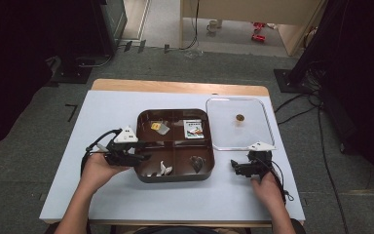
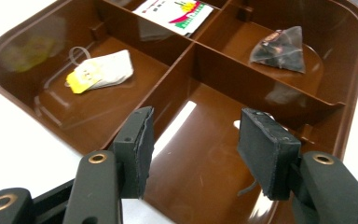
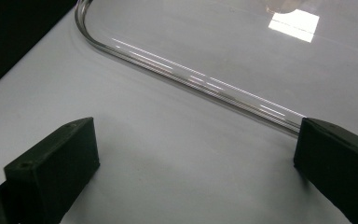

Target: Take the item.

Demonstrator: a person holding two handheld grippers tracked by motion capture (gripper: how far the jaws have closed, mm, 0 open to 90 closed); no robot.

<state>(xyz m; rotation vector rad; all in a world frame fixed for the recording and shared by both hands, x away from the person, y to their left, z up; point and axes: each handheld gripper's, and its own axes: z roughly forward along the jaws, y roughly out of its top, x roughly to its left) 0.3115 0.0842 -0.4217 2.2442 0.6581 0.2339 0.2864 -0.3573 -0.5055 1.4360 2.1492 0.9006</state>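
Since the lid (image 1: 240,123) lies off on the counter (image 1: 107,112), I've got free access to the tray (image 1: 175,178). Left claw (image 2: 193,144), half open and empty, hangs over the near-left compartment. Right claw (image 3: 193,172) sits wide open, empty, beside the lid's rim.

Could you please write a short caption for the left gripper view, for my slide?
Open hand-held gripper above a brown four-compartment tray holding tea bags.
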